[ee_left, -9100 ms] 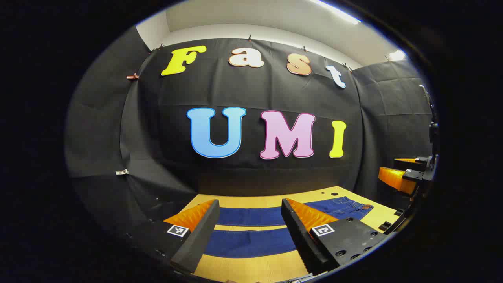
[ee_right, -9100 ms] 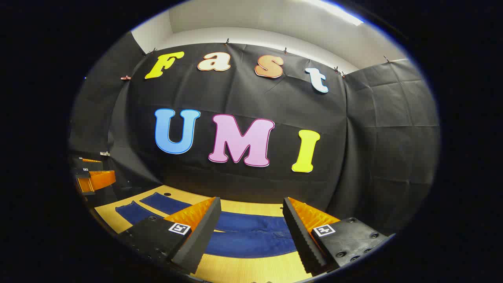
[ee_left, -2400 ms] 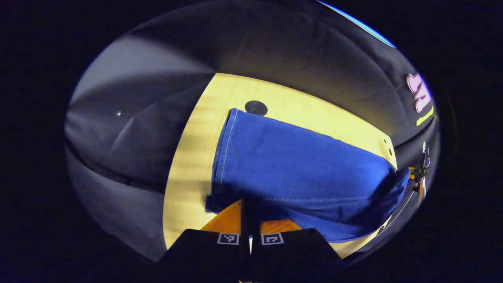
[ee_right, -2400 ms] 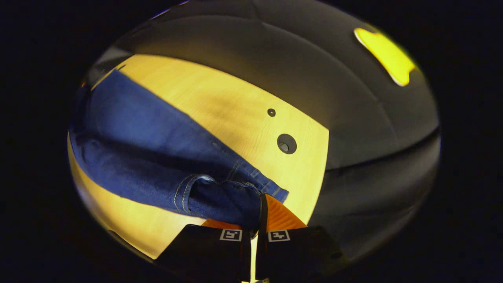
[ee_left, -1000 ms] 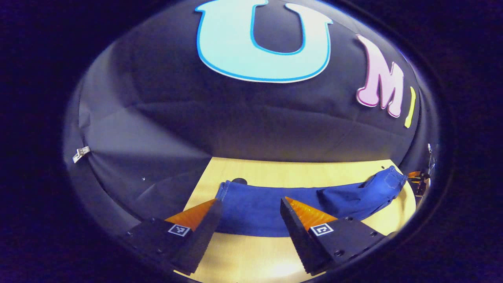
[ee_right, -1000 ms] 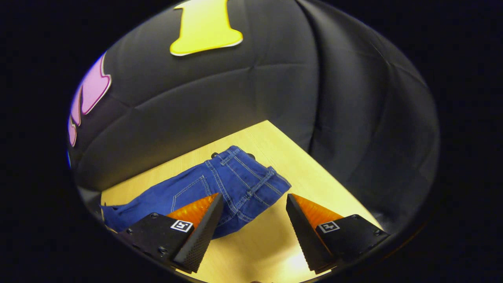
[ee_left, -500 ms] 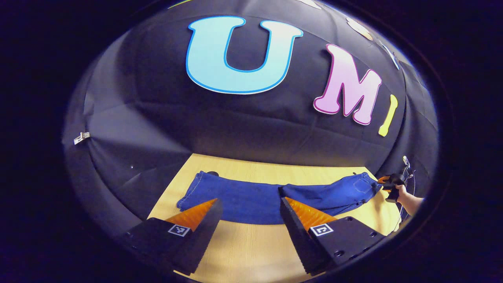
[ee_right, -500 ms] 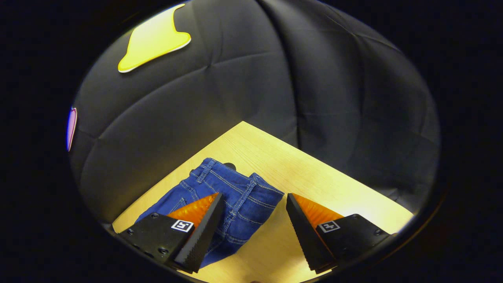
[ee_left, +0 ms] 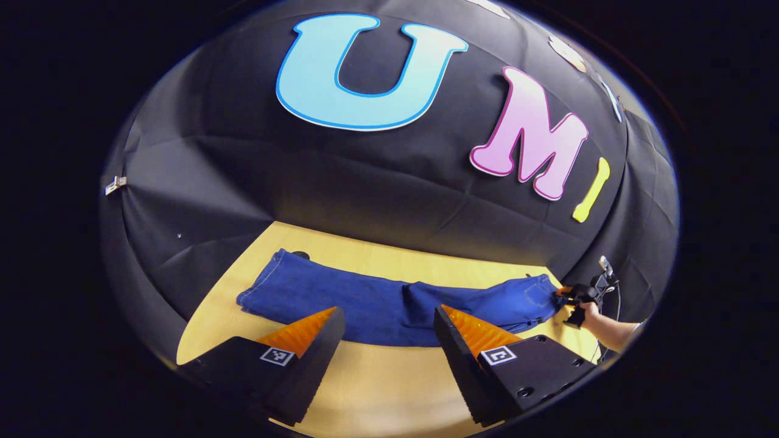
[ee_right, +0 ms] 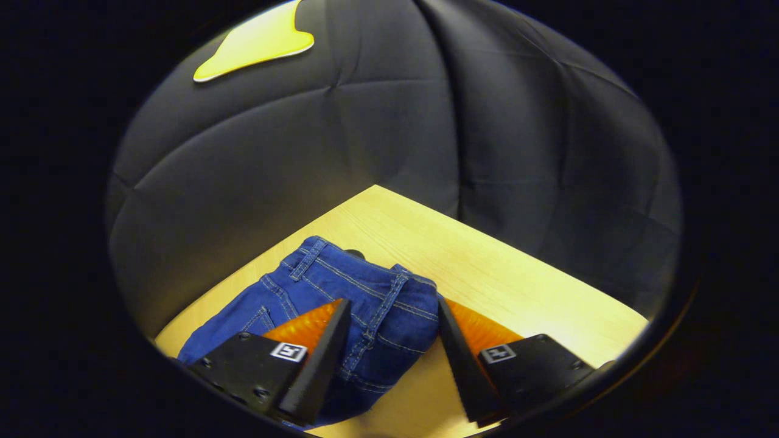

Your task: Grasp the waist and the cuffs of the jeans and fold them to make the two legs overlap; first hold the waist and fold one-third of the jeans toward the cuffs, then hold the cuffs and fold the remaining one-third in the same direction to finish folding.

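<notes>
You are holding the right gripper [ee_right: 389, 340] low over the waist [ee_right: 365, 286] of the jeans [ee_left: 389, 304], its jaws spread wide and straddling the waistband, likely lining up for the first one-third fold toward the cuffs [ee_left: 261, 289]. The jeans are lying stretched along the far side of the wooden table [ee_left: 377, 395], legs overlapped, waist at your right end and cuffs at your left. Your left gripper [ee_left: 386, 350] is hovering above the near table edge with jaws released, gripping nothing, probably waiting its turn. Seen from the left gripper view, your hand [ee_left: 593, 319] is bringing the right gripper against the waist end.
</notes>
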A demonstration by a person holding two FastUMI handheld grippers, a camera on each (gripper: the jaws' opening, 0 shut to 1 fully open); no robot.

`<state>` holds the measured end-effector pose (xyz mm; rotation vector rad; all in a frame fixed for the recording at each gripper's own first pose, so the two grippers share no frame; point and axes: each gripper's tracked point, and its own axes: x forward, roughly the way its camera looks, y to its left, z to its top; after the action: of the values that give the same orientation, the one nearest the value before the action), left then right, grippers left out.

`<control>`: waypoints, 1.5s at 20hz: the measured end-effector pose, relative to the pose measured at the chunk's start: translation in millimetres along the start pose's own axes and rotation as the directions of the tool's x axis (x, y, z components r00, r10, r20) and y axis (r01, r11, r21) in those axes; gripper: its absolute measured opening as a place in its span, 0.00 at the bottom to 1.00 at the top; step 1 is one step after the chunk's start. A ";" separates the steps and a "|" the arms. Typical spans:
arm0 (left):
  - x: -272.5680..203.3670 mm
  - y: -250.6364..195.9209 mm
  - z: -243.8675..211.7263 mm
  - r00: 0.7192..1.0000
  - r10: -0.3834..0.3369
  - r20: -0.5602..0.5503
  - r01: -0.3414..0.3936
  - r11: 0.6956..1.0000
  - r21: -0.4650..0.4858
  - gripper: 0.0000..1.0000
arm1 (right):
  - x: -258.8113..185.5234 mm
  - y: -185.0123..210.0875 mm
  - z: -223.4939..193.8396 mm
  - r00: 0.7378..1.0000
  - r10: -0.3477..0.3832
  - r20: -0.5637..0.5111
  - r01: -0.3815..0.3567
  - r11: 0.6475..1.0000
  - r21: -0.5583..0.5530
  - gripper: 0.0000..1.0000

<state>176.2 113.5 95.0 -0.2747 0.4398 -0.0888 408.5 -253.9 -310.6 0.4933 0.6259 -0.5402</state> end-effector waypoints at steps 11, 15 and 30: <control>-4.2 11.6 -19.2 1.000 0.003 -0.017 -0.004 0.999 -0.032 0.95 | -40.8 30.0 36.4 0.957 0.209 0.201 -0.195 0.977 -0.089 0.10; -9.5 7.2 -25.5 1.000 -0.012 -0.020 0.011 0.999 -0.049 0.95 | -60.6 37.3 59.3 0.923 0.285 0.260 -0.258 0.957 -0.135 0.10; -27.9 34.2 -42.8 0.998 0.044 0.051 -0.042 0.998 -0.052 0.95 | -116.4 64.9 47.9 0.698 0.700 0.149 -0.473 0.607 -0.638 0.09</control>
<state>133.5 140.0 59.6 -0.3170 0.3964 -0.0282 387.7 -195.8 -183.1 0.0018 0.1704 0.2219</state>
